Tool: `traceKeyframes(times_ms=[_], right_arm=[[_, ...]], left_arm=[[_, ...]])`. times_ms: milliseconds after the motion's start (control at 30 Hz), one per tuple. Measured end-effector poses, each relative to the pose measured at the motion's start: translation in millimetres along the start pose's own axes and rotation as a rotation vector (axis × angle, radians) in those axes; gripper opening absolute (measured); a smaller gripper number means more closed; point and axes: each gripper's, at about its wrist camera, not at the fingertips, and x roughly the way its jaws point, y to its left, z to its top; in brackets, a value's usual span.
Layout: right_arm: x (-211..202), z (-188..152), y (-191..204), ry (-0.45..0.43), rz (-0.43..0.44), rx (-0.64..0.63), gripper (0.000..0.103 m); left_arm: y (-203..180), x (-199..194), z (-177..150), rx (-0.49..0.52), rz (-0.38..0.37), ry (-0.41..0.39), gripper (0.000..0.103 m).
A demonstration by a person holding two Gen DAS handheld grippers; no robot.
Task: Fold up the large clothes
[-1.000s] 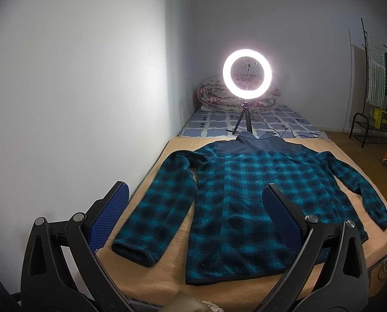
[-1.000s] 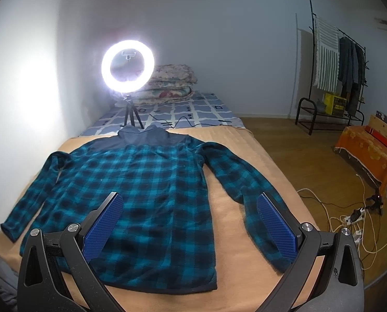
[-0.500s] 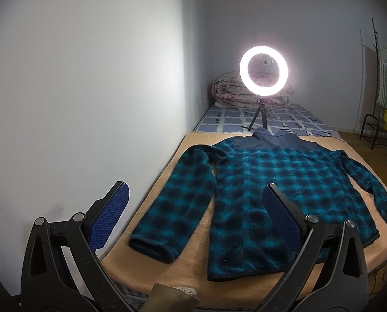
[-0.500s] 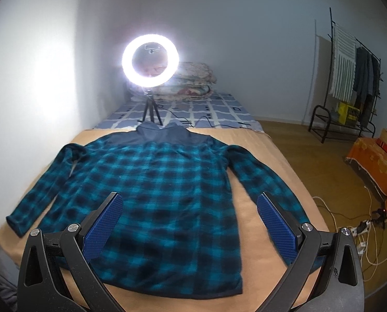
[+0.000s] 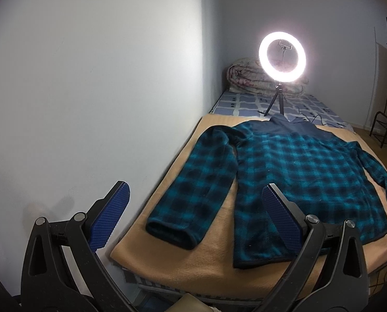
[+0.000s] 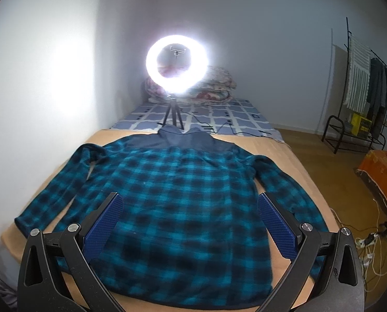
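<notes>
1. The plaid fleece shirt (image 6: 177, 197) lies flat and face-down-or-up (I cannot tell which) on the tan blanket (image 5: 198, 257), collar pointing toward the ring light (image 6: 177, 65) and hem toward the cameras. Both sleeves are spread out to the sides of the body.

2. The left gripper (image 5: 193, 215) hangs above the near end of the blanket, on the wall side of the shirt, with its jaws spread wide and nothing between them. Its blue pads (image 5: 110, 221) frame the left sleeve cuff (image 5: 171, 234).

3. The right gripper (image 6: 190, 223) hovers over the shirt's lower half, jaws equally wide apart and empty. Neither gripper touches the cloth.

4. Handling, as a judgement: the shirt looks like thick, soft fleece, so it should be limp with no stiffness, light enough to lift by one edge, and grippy rather than slippery against the ribbed pads. It will likely drag on the blanket instead of sliding, so lifting clear before carrying across seems wiser than pulling.

5. Where to hold: the bound edges look firmest. The cuff nearest the left gripper and the shoulder seam (image 5: 219, 135) on the same side would let the sleeve and side panel fold toward the shirt's middle. The hem (image 6: 183, 301) corners suit the later lengthwise fold toward the collar (image 6: 183, 132).

6. Risk: pinching only the top layer could leave the underside bunched.
</notes>
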Motion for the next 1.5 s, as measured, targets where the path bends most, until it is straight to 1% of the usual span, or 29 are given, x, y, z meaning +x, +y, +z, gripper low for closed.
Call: traceKeyframes(times_ms=[267,400,500,567,633,667,700,767,833,867,967,1000,1033,1133,1167,1233,1300,1367,1500], right_arm=[[9.5,5.8,24.9,-0.004,0.035,-0.011,0.102],[16.1,9.2,41.7,-0.005,0.066,-0.051,0.096],[22.0,11.7,58.1,0.007,0.117,-0.090,0.091],[27.7,12.9,69.1,0.026,0.172,-0.103,0.089],[37.5,13.6,80.4,0.050,0.254,-0.093,0.087],[42.5,13.5,86.5,0.060,0.298,-0.089,0.086],[49.0,13.1,94.0,0.074,0.335,-0.088,0.085],[62.9,10.4,108.5,0.113,0.387,-0.095,0.078],[78.6,6.0,126.0,0.164,0.449,-0.094,0.066],[85.5,3.6,134.4,0.189,0.477,-0.089,0.063],[111.7,-9.0,164.7,0.304,0.580,-0.058,0.056],[121.5,-15.3,179.5,0.346,0.614,-0.053,0.052],[123.3,-18.3,186.2,0.367,0.631,-0.053,0.047],[133.0,-30.2,223.9,0.434,0.697,-0.089,0.045],[135.7,-32.9,234.7,0.450,0.707,-0.103,0.045],[141.3,-35.3,250.7,0.480,0.725,-0.117,0.045],[146.9,-32.4,261.4,0.506,0.733,-0.115,0.045],[161.9,-27.3,264.7,0.530,0.725,-0.099,0.045],[200.8,-11.4,258.6,0.540,0.675,-0.056,0.045]], left_arm=[[10.2,0.7,-15.8,-0.024,-0.012,0.011,0.103],[13.0,-0.4,-26.9,-0.028,-0.014,0.022,0.103],[17.1,4.6,-35.2,-0.045,-0.020,0.055,0.097],[22.9,11.1,-40.5,-0.071,-0.038,0.091,0.090],[28.9,16.7,-45.6,-0.100,-0.064,0.123,0.078],[31.6,19.0,-48.2,-0.114,-0.078,0.137,0.075],[33.8,20.4,-50.0,-0.124,-0.087,0.146,0.072],[37.9,23.1,-54.6,-0.140,-0.099,0.161,0.071],[40.2,25.3,-58.5,-0.151,-0.095,0.169,0.071],[42.4,26.2,-61.1,-0.160,-0.096,0.175,0.071],[48.7,28.6,-67.2,-0.188,-0.100,0.194,0.070],[51.4,30.2,-68.3,-0.196,-0.100,0.200,0.068],[52.8,31.0,-69.8,-0.200,-0.100,0.206,0.066],[58.4,34.9,-75.1,-0.229,-0.118,0.231,0.063],[59.9,37.1,-76.1,-0.242,-0.128,0.240,0.062],[61.7,43.5,-78.7,-0.275,-0.152,0.267,0.054],[61.1,51.5,-80.0,-0.309,-0.170,0.294,0.051],[59.8,60.2,-80.8,-0.335,-0.179,0.313,0.050],[60.0,77.3,-81.2,-0.385,-0.159,0.328,0.050]])
